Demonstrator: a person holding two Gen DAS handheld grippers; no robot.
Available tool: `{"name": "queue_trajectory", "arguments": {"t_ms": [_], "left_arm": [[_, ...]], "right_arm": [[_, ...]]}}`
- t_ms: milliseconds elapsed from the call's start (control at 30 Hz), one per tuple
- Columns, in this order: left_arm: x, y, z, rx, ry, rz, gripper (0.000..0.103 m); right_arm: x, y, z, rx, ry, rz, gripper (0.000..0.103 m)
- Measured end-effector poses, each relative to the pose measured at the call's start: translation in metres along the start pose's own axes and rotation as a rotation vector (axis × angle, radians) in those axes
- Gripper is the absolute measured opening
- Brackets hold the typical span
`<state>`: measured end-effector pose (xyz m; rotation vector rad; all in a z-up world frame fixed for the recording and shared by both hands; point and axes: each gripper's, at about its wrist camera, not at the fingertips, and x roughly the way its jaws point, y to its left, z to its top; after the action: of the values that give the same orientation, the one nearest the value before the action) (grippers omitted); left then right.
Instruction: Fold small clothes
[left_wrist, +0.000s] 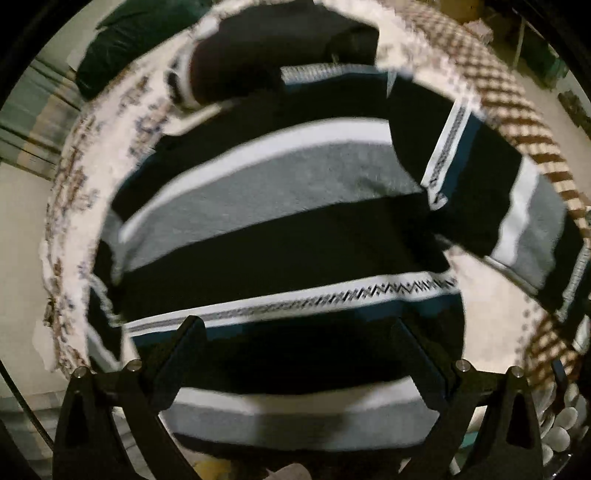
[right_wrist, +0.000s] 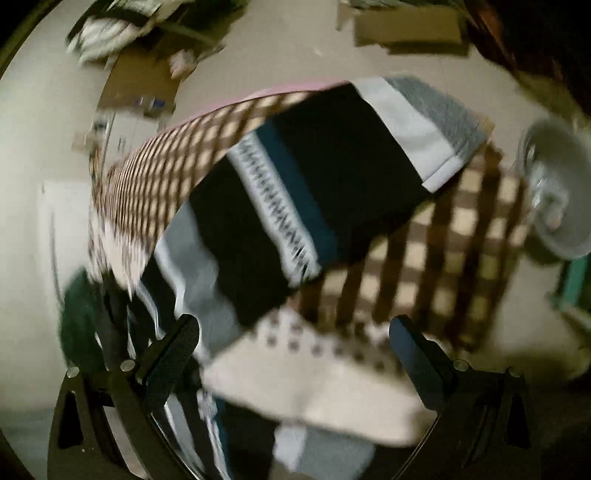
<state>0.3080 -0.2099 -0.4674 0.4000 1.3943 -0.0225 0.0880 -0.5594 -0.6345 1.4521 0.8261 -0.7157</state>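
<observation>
A small striped sweater (left_wrist: 280, 206), black, grey, white and teal with a zigzag band, lies spread on a patterned cloth (left_wrist: 74, 221). One sleeve (left_wrist: 491, 192) is folded across toward the right. My left gripper (left_wrist: 299, 332) is open above the sweater's lower part, holding nothing. In the right wrist view the sweater's sleeve (right_wrist: 317, 184) stretches diagonally over a brown checked cloth (right_wrist: 443, 258). My right gripper (right_wrist: 295, 339) is open over the white patterned cloth (right_wrist: 314, 380), beside the sleeve. The view is blurred.
A dark green garment (left_wrist: 122, 44) lies at the far left. A white bowl-like object (right_wrist: 557, 192) stands at the right. Cardboard and clutter (right_wrist: 406, 26) lie on the pale floor beyond.
</observation>
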Motion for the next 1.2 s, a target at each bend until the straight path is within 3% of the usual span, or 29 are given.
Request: {"name": "queue_trajectory", "arguments": {"t_ms": [133, 300, 400, 533, 633, 667, 700, 767, 933, 1000, 1200], "left_arm": [[0.042, -0.018, 0.011, 0.011, 0.035, -0.005, 0.103], [0.063, -0.033, 0.024, 0.024, 0.031, -0.012, 0.103], [0.068, -0.039, 0.029, 0.017, 0.032, -0.024, 0.103], [0.07, -0.039, 0.034, 0.004, 0.025, -0.038, 0.103], [0.067, -0.035, 0.032, -0.012, 0.014, -0.054, 0.103], [0.065, -0.034, 0.031, -0.016, 0.01, -0.058, 0.103], [0.062, -0.032, 0.03, -0.02, -0.002, -0.06, 0.103], [0.056, -0.025, 0.029, -0.032, -0.024, -0.069, 0.103], [0.042, 0.004, 0.029, -0.088, -0.063, -0.089, 0.103], [0.039, 0.021, 0.025, -0.124, -0.072, -0.093, 0.103], [0.045, 0.082, 0.01, -0.241, -0.071, -0.097, 0.103]], "right_arm": [[0.03, -0.034, 0.017, 0.147, -0.092, 0.114, 0.103], [0.043, -0.056, 0.035, 0.284, -0.227, 0.304, 0.101], [0.05, -0.057, 0.048, 0.292, -0.304, 0.336, 0.094], [0.065, -0.053, 0.067, 0.299, -0.333, 0.344, 0.084], [0.061, -0.055, 0.088, 0.276, -0.348, 0.292, 0.041], [0.058, -0.059, 0.096, 0.272, -0.351, 0.258, 0.019], [0.058, -0.057, 0.1, 0.263, -0.356, 0.217, 0.012], [0.042, -0.052, 0.104, 0.232, -0.367, 0.194, 0.01], [-0.005, 0.01, 0.094, 0.022, -0.406, 0.129, 0.007], [-0.024, 0.051, 0.082, -0.091, -0.417, 0.126, 0.007], [-0.054, 0.169, -0.001, -0.426, -0.41, 0.144, 0.007]]}}
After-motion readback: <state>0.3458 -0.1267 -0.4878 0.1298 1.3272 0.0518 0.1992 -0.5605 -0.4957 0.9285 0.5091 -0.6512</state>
